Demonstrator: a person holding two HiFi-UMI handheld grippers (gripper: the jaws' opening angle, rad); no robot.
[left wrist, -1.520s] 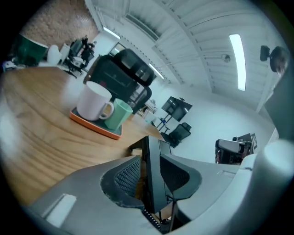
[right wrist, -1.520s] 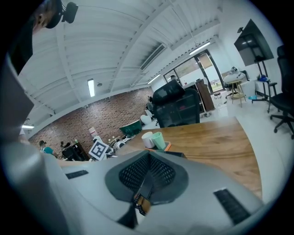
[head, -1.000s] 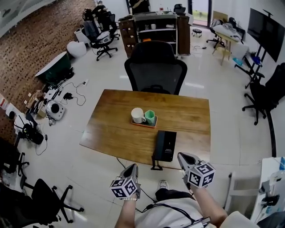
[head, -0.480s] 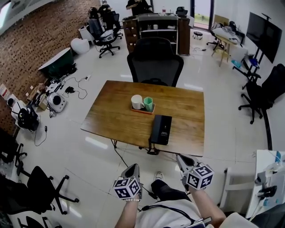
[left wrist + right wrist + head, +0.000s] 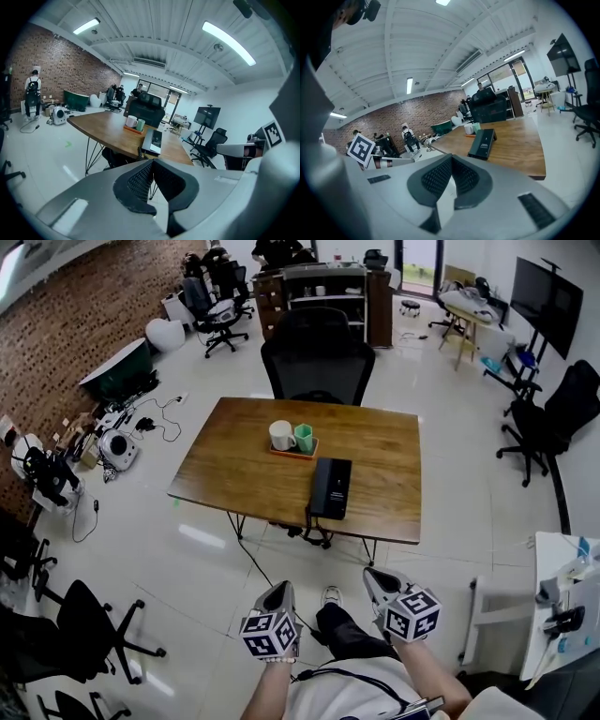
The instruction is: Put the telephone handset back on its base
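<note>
A black telephone (image 5: pixel 330 488) lies near the front edge of the wooden table (image 5: pixel 234 474), with its cord (image 5: pixel 310 529) hanging below that edge. I cannot tell whether the handset sits on the base. It also shows in the left gripper view as the telephone (image 5: pixel 153 140) and in the right gripper view as the telephone (image 5: pixel 482 143). Both grippers are held low, well short of the table, over the floor. My left gripper (image 5: pixel 279 596) is shut with nothing in it, pads (image 5: pixel 140 180) touching. My right gripper (image 5: pixel 375 579) is likewise shut and empty, pads (image 5: pixel 438 177) together.
An orange tray (image 5: pixel 281 453) with a white mug (image 5: pixel 281 435) and a green cup (image 5: pixel 304 438) sits behind the telephone. A black office chair (image 5: pixel 317 357) stands at the table's far side. Cables and gear (image 5: pixel 112 442) litter the floor at left; more chairs (image 5: pixel 89 634) stand nearby.
The table and telephone now sit farther from me than a second ago; I have drawn back from the table. Both grippers stay shut and low.
</note>
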